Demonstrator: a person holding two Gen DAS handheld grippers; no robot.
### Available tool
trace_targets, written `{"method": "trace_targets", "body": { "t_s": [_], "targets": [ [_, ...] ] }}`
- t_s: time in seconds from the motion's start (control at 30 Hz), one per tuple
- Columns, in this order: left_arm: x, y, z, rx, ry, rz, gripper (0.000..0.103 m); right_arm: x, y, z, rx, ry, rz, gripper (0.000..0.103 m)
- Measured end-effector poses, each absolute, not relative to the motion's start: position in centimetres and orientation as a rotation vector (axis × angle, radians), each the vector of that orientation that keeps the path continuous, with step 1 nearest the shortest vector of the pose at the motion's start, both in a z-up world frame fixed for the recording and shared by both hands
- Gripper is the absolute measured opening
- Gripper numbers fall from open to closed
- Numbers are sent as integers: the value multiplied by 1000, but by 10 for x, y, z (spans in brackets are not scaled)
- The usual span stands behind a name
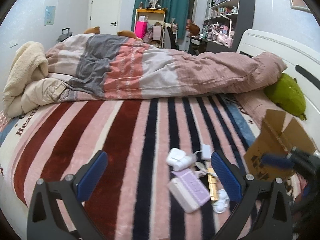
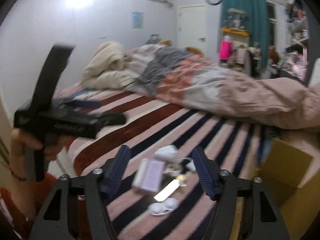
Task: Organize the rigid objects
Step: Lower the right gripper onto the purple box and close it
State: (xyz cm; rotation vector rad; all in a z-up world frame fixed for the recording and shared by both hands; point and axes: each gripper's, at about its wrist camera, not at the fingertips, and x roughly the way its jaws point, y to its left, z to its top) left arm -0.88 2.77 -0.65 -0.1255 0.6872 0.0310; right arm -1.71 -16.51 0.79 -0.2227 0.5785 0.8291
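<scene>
A small heap of objects lies on the striped blanket [image 1: 124, 140]: a lilac box [image 1: 190, 188], a white charger [image 1: 177, 159] with its cable, a gold tube [image 1: 212, 186] and a white round case [image 1: 221, 200]. My left gripper [image 1: 159, 172] hovers just short of the heap, open, with nothing between its fingers. The right wrist view is blurred. It shows the same lilac box [image 2: 150, 175], shiny tube [image 2: 167, 190] and round case [image 2: 164, 206] lying beyond my right gripper [image 2: 162, 170]. That gripper stands open above the bed, its pads touching nothing.
An open cardboard box [image 1: 280, 146] stands on the bed right of the heap, also seen as the box [image 2: 286, 170] in the right wrist view. A bunched duvet [image 1: 160, 74] crosses the far side. A green plush [image 1: 286, 94] leans on the headboard. A hand [image 2: 22, 140] grips the other tool at left.
</scene>
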Motion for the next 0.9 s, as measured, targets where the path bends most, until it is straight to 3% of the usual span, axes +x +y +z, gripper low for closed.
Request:
{"method": "trace_targets", "body": {
  "t_s": [0.33,0.67,0.9],
  "targets": [
    [4,51,-31,-139,781,42,102,36,-117,-107,-262,926,778,40],
    [6,39,-31,-53,783,44,102,61,-99,-127,-307,1007,749,37],
    [7,40,-45,-75,831,-61,102,53,-92,-119,-416,947,739,33]
  ]
}}
